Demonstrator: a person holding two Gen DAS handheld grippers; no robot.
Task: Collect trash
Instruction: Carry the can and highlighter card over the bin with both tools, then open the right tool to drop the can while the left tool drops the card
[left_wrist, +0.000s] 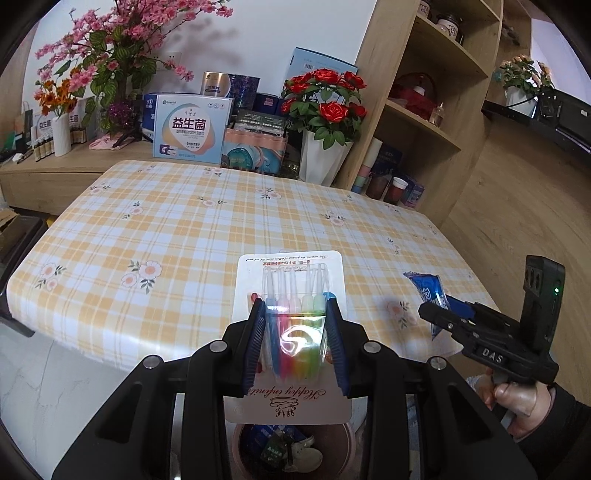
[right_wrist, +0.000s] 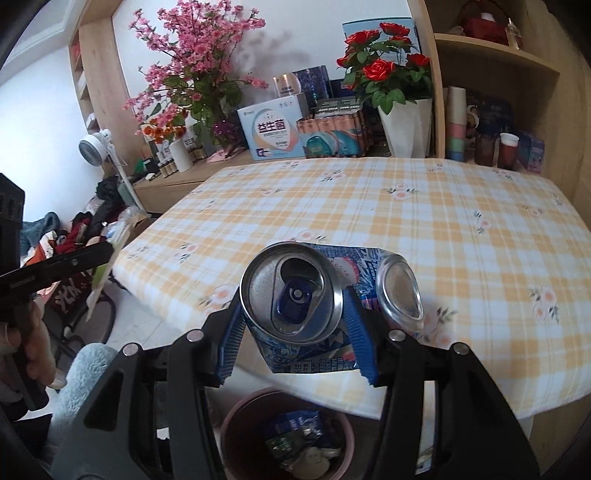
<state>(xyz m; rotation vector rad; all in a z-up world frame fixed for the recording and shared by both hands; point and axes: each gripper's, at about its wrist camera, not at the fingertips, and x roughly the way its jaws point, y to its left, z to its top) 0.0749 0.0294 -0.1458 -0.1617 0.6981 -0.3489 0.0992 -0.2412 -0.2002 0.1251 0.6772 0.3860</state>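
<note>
My left gripper (left_wrist: 295, 308) is shut on a blister card of coloured birthday candles (left_wrist: 291, 277), held above a pinkish trash bin (left_wrist: 351, 439) that has wrappers inside. My right gripper (right_wrist: 293, 295) is shut on a crushed, folded blue drink can (right_wrist: 306, 350); its opened top faces the camera. The same trash bin (right_wrist: 229, 417) sits on the floor below the can. In the left wrist view, the right gripper (left_wrist: 443, 314) shows at the right with the blue can (left_wrist: 424, 288) in its jaws. In the right wrist view, the left gripper (right_wrist: 105, 253) shows at the left edge, with the card seen edge-on.
A table with a yellow plaid cloth (left_wrist: 177, 221) stands just beyond the bin. Boxes, a white vase of red roses (left_wrist: 325, 158) and pink blossoms line the sideboard behind it. Wooden shelves (left_wrist: 424, 110) stand to the right, and clothes (right_wrist: 85, 229) lie on the floor to the left.
</note>
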